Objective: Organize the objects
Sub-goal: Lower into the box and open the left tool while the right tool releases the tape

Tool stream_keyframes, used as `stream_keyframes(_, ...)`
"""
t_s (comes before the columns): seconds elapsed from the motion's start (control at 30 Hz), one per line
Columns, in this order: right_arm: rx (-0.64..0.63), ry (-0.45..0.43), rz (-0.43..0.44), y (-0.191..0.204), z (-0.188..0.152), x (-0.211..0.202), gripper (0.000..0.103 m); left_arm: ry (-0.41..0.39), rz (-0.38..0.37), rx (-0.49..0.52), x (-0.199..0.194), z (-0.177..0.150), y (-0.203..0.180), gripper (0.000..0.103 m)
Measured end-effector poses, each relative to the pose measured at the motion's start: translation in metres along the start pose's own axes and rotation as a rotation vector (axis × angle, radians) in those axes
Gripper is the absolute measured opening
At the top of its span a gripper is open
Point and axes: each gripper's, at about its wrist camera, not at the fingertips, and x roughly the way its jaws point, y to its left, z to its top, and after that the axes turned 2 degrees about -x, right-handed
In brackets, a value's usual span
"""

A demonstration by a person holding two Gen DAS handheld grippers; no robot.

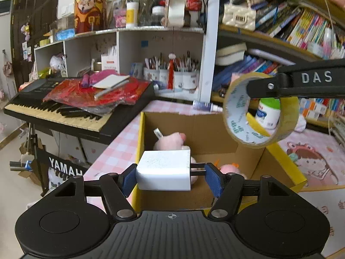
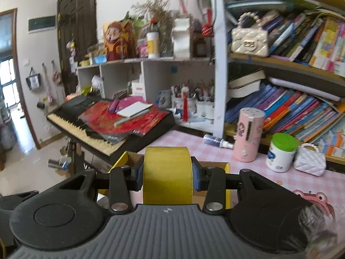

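Note:
My left gripper (image 1: 170,176) is shut on a white plug adapter (image 1: 165,170), its prongs against the right blue pad, held over the near edge of an open cardboard box (image 1: 217,129). A pink plush toy (image 1: 172,141) lies inside the box. My right gripper (image 2: 168,176) is shut on a yellow tape roll (image 2: 168,174), gripped across its width. In the left wrist view that tape roll (image 1: 239,116) hangs above the box's right side, held by the right gripper's black fingers (image 1: 269,86). The box's yellow rim (image 2: 120,159) shows just beyond the roll in the right wrist view.
The box stands on a pink checked tablecloth (image 2: 215,157). A keyboard (image 1: 64,112) piled with red bags stands to the left. Behind are a pink cylinder (image 2: 250,133), a green-lidded white jar (image 2: 280,153), a white purse (image 2: 310,159), a small tube (image 1: 207,106) and bookshelves (image 2: 291,108).

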Motion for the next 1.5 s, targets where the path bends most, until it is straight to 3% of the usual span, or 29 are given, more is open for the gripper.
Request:
stream_keyframes(0.27,-0.047,0.089,0.048,0.0,-0.012,0.041,0.039,0.067,0.031,0.052,0.026,-0.006,-0.01,0.066)
stream_keyframes(0.43,-0.07,0.148,0.069,0.002,-0.023,0.062,0.039,0.073,0.042,0.115,0.034,-0.01,-0.021,0.066)
stream_keyframes(0.87,-0.109,0.263,0.139,0.007,-0.04,0.1,0.039,0.075,0.035,0.12,0.039,-0.013,-0.026,0.068)
stream_keyframes(1.13,-0.151,0.319,0.191,0.025,-0.043,0.114,0.04,0.059,0.044,0.116,0.03,-0.011,-0.02,0.08)
stream_keyframes(1.3,-0.134,0.347,0.2,0.029,-0.047,0.118,0.055,0.054,0.035,0.122,0.023,-0.013,-0.02,0.081)
stream_keyframes(1.37,-0.121,0.344,0.187,0.029,-0.048,0.115,0.073,0.049,0.03,0.116,0.019,-0.014,-0.019,0.081)
stream_keyframes(1.43,-0.1,0.322,0.173,0.028,-0.046,0.109,0.082,0.044,0.024,0.109,0.015,-0.015,-0.018,0.084)
stream_keyframes(1.5,-0.08,0.29,0.162,0.026,-0.043,0.099,0.084,0.038,0.012,0.104,0.011,-0.015,-0.018,0.087)
